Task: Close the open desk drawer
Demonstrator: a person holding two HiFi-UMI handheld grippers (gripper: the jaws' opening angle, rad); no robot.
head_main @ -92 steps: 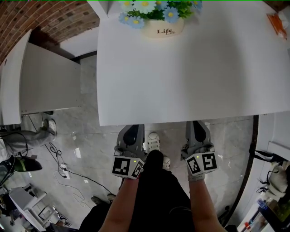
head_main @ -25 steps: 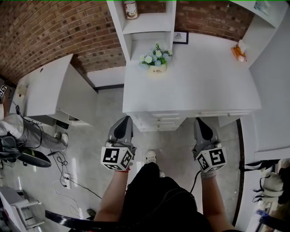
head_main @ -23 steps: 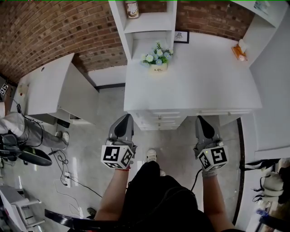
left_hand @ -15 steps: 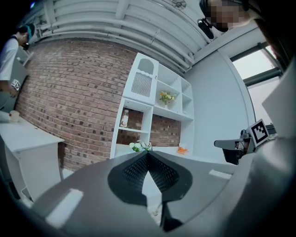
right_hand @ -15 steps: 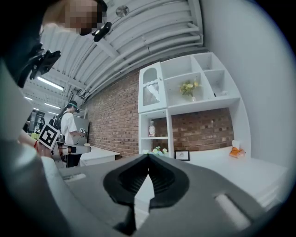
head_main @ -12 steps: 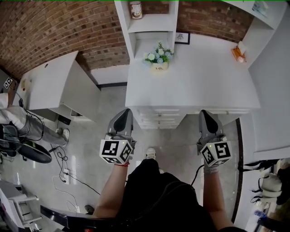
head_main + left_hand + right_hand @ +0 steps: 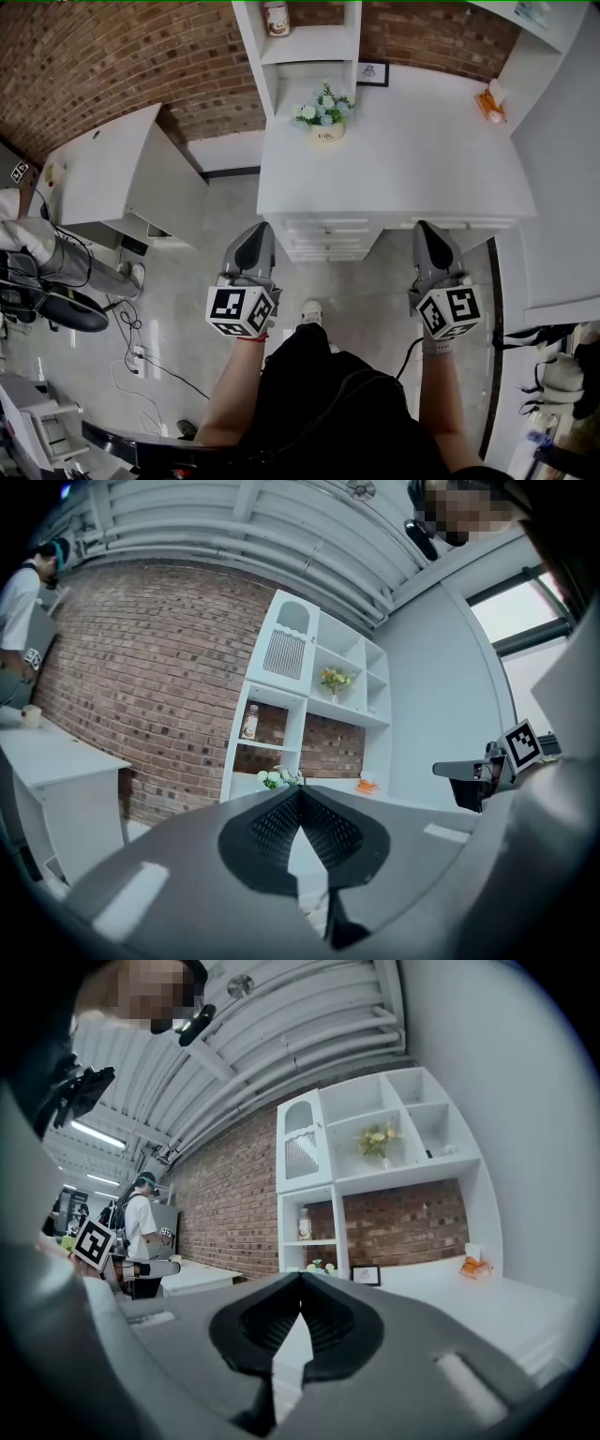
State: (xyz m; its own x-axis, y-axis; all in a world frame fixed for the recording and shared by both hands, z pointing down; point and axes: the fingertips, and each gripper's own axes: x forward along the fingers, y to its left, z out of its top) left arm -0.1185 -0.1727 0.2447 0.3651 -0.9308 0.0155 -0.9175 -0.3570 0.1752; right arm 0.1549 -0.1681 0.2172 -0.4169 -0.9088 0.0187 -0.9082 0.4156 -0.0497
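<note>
In the head view, a white desk surface [image 7: 422, 159] is seen from above, set against a brick wall [image 7: 112, 56]. On it a flower pot [image 7: 324, 117] stands near the back. A small picture frame [image 7: 372, 73] is leaned at the wall, and an orange object [image 7: 489, 99] lies at the far right corner. The drawers [image 7: 328, 239] are found in the front of this surface, under its near edge and left of the middle. From this steep angle their fronts seem almost level with each other, and it cannot be told surely whether one stands out. The left tool [image 7: 260, 230] is held before the left end of the drawers, and the right tool [image 7: 424, 228] further to their right. A second white desk [image 7: 103, 178] stands well apart at the left.

In the left gripper view, the left tool [image 7: 300, 794] is seen with its jaws brought together at the tips, and nothing is held between them. Beyond them the flower pot [image 7: 277, 778] and a bottle [image 7: 249, 722] on the shelf unit [image 7: 300, 696] are visible. The right tool [image 7: 478, 771] is seen at the right edge.

In the right gripper view, the right tool [image 7: 300, 1283] is likewise pressed tip to tip and is empty. Ahead the picture frame [image 7: 366, 1275] and the orange object [image 7: 472, 1265] are seen on the surface. A person [image 7: 141, 1222] stands far at the left.
</note>
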